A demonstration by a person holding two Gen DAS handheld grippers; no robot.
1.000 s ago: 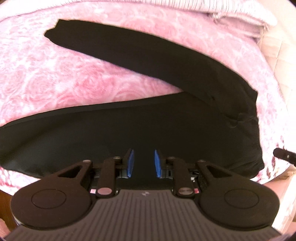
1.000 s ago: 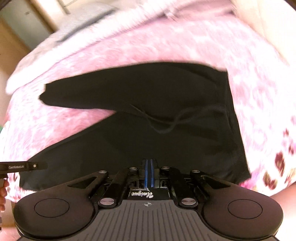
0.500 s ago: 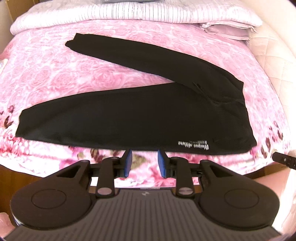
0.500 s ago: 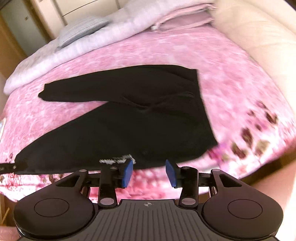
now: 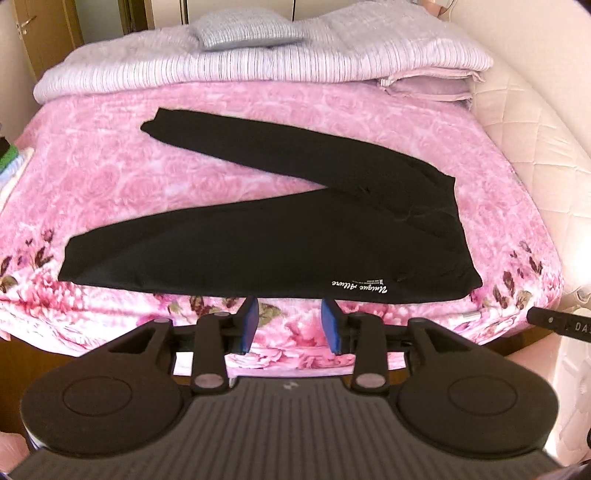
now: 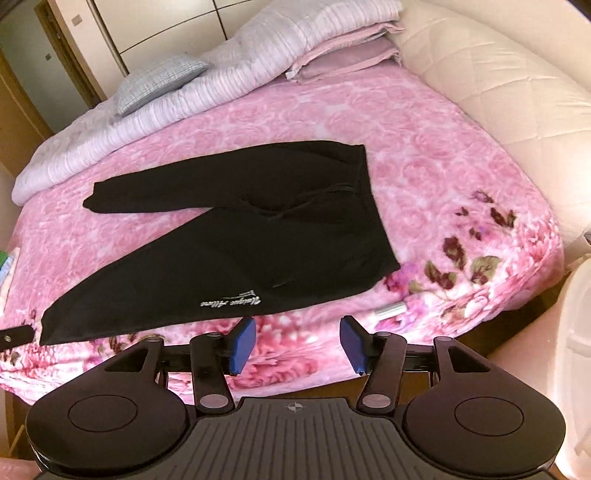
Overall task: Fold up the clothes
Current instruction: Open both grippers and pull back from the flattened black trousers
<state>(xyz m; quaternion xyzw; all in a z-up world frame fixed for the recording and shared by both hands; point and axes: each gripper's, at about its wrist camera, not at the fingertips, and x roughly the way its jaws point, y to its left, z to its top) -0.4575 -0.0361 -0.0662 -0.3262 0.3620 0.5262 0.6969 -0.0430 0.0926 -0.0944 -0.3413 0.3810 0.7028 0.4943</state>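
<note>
Black trousers (image 5: 280, 236) lie flat on the pink floral bedspread (image 5: 110, 177), legs spread in a V toward the left, waistband at the right, white lettering (image 5: 360, 287) near the front edge. They also show in the right wrist view (image 6: 236, 243). My left gripper (image 5: 290, 326) is open and empty, pulled back off the bed's front edge. My right gripper (image 6: 295, 341) is open and empty, also back from the front edge, right of the left one.
A folded striped quilt (image 5: 258, 62) with a grey pillow (image 5: 243, 33) lies at the bed's far end. A cream padded bed frame (image 6: 498, 85) curves along the right. A small silver tube (image 6: 389, 310) lies near the front edge. Green and white items (image 5: 9, 155) sit at far left.
Both grippers have pulled back and up from the trousers to beyond the bed's front edge. The right gripper went from shut to open; the left opened wider.
</note>
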